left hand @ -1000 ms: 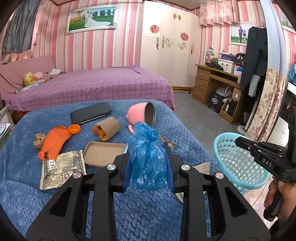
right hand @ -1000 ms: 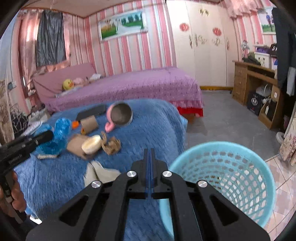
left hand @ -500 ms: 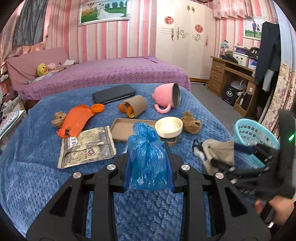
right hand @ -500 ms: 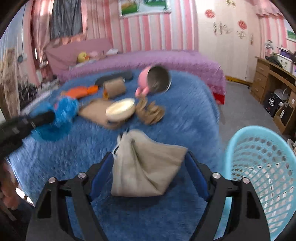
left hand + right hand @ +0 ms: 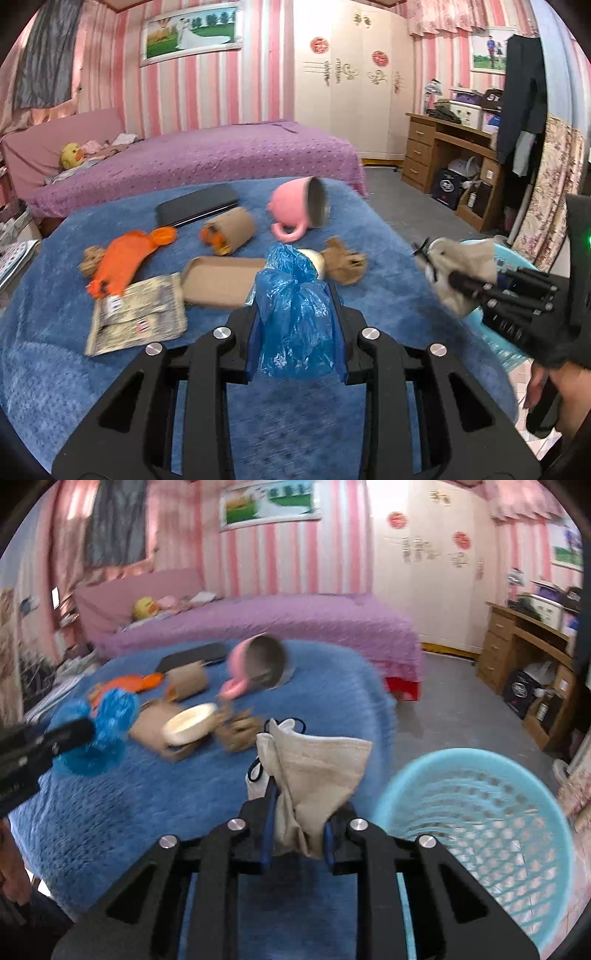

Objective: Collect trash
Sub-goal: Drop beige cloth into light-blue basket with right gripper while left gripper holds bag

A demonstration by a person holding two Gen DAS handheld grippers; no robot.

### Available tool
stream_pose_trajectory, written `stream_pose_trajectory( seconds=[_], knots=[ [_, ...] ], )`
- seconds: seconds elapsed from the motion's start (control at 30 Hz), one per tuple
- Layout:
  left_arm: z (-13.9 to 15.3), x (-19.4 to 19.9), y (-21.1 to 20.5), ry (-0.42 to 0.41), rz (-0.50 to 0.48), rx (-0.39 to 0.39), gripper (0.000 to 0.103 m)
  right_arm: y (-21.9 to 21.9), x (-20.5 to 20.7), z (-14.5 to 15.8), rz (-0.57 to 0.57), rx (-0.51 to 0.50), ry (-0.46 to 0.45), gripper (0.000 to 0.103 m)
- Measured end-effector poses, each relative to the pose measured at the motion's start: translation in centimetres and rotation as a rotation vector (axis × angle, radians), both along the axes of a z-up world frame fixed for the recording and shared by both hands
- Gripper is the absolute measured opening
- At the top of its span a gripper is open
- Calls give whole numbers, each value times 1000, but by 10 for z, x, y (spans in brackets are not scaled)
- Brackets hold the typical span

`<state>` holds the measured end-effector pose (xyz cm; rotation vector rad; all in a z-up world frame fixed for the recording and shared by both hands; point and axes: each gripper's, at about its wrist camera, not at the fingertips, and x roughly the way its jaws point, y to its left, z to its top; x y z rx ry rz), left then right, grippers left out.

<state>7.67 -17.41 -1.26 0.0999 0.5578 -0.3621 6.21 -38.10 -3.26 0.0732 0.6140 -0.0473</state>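
1. A blue blanket (image 5: 55,354) is spread over the near surface; the loose litter is scattered on it.
2. A light blue mesh basket (image 5: 480,812) stands off the blanket's right edge, just right of the right gripper.
3. The left gripper (image 5: 297,332) is closed on a crumpled blue plastic bag (image 5: 295,314). The bag is pinched between both fingers and bulges up and forward past the tips (raised above the blanket).
4. The right gripper (image 5: 297,834) has just been closing; a beige cloth pouch (image 5: 317,768) is now pinched between its fingers. The pouch's lower end sits in the gap, the rest standing up beyond the tips, beside the basket rim (not over the opening).
5. Left on the blanket: a flat brown tray (image 5: 221,280), a printed wrapper (image 5: 136,321), an orange pouch (image 5: 122,262), a cardboard tube (image 5: 232,234), a crumpled brown paper (image 5: 345,264) and a small cream bowl (image 5: 190,723).
6. A pink mug (image 5: 299,210) lies tipped on its side behind them.
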Motion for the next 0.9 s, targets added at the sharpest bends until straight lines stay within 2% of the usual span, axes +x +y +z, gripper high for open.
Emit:
stream_pose_trajectory(
  seconds=[0.2, 0.43, 0.67, 0.7, 0.77, 0.83, 0.9],
  knots=[
    [3, -1, -61, -18, -87, -4, 29, -81, -25, 5, -166, 7, 2, 21],
    [-5, -3, -137, -12, -202, 12, 29, -149, -47, -1, -330, 4, 15, 21],
    [-12, -4, -196, 11, -296, 25, 30, -183, -60, -4, -417, 70, -13, 21],
    [-13, -3, -202, 18, -305, 21, 33, -184, -61, -5, -421, 78, -15, 21],
    [-14, -1, -209, 32, -312, 18, 63, -187, -62, -7, -422, 83, -15, 21],
    [-14, -2, -210, 8, -287, 17, 79, -188, -63, -9, -423, 83, -16, 21],
    [-12, 0, -207, -5, -276, 12, 85, -188, -63, -10, -422, 81, -15, 22]
  ],
)
